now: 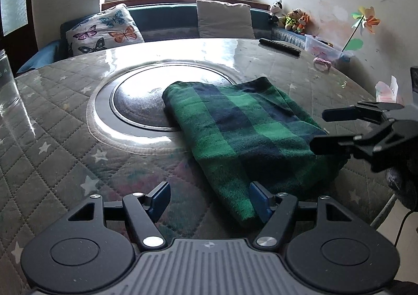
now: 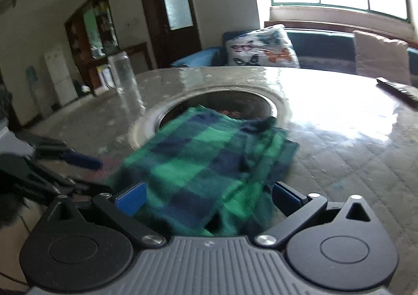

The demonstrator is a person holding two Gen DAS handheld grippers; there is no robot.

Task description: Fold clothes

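Quilted surface [image 1: 52, 117] under glass, window behind. Folded plaid cloth [image 1: 243, 132] lying flat ahead of both jaws. Left gripper [image 1: 209, 199] spread wide, empty; right gripper [image 2: 209, 199] wide too, cloth edge between, ungripped.

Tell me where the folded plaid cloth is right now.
The folded green plaid cloth lies on the round table, its far corner overlapping the central round inset, just ahead of the left hand-held gripper.
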